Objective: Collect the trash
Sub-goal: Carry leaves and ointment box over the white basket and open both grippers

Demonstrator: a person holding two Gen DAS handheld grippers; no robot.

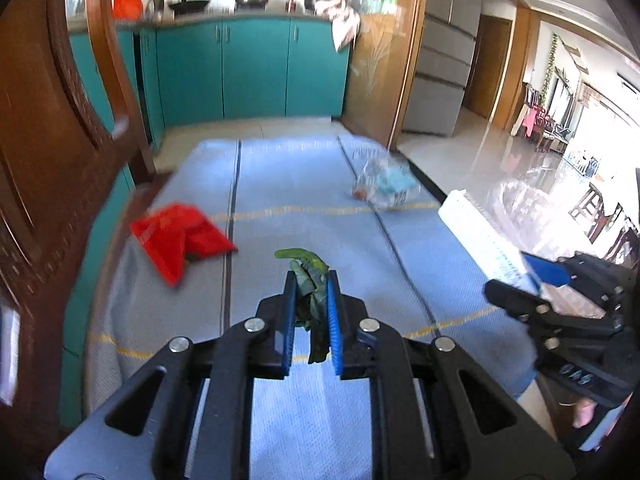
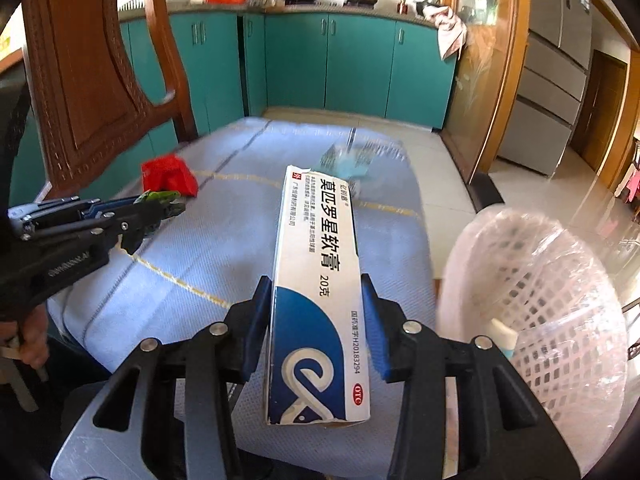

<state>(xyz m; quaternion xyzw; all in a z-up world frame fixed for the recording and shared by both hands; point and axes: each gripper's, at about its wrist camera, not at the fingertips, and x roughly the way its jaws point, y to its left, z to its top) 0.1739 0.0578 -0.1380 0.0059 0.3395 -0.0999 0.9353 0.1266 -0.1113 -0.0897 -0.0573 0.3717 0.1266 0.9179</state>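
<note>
We hold the white mesh bin [image 2: 560, 300] off the tabletop [image 2: 224, 248] edge at right. Our right gripper [image 2: 316, 316] fingers clamp the ointment box [image 2: 316, 280], light, crushable card, by its long sides. Our left gripper [image 1: 312, 304] fingers pinch a limp green leaf scrap [image 1: 308, 280], easily torn.

the left gripper [image 1: 312, 292] fills the lower middle of its own view, its two blue-padded fingers [image 1: 333, 320] drawn close together and pinching a limp green scrap [image 1: 310, 300]. in the right wrist view it enters from the left edge, pointing right, with a bare hand [image 2: 34, 344] gripping its handle at the lower left. the right gripper [image 2: 316, 300] sits at the lower middle of its view, jaws set wider, clamped on a long white and blue box [image 2: 316, 288]. in the left wrist view it shows at the right edge.
</note>
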